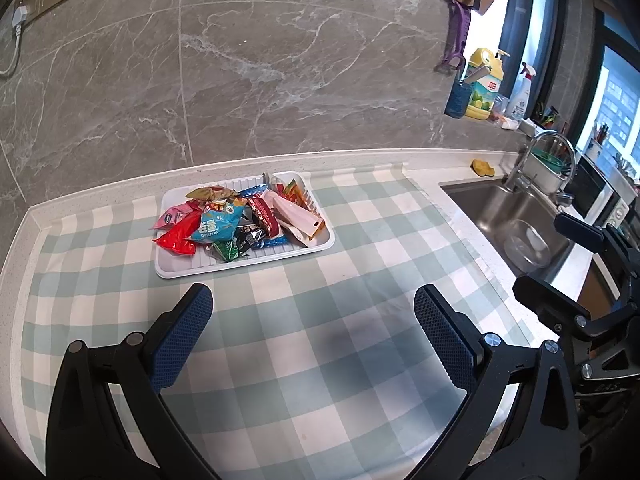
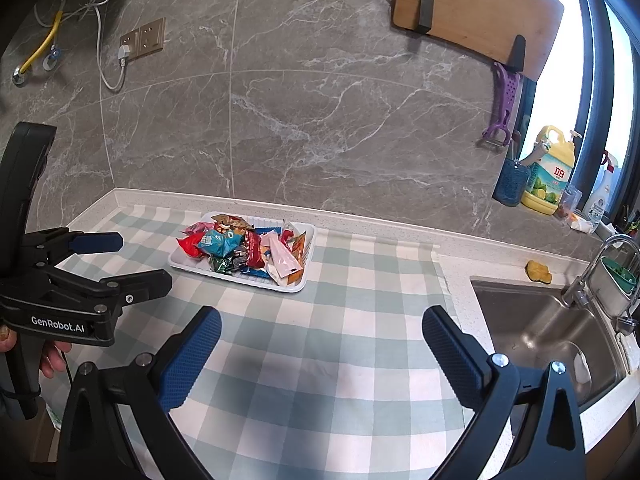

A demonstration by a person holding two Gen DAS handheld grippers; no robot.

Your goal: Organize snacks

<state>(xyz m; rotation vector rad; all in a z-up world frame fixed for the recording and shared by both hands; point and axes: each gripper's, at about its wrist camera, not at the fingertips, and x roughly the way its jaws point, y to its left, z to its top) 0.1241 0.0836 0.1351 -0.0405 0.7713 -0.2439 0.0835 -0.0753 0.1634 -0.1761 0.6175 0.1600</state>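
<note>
A white ribbed tray sits on the checked cloth near the back wall. It holds a heap of several snack packets: red, blue, pink, green and cream wrappers. My left gripper is open and empty, held above the cloth in front of the tray. It also shows at the left of the right wrist view. My right gripper is open and empty, further right over the cloth. It appears at the right edge of the left wrist view.
A steel sink with a tap and a clear bowl lies to the right. A yellow sponge, dish soap bottle and spray bottle stand by the window. A cutting board hangs on the marble wall.
</note>
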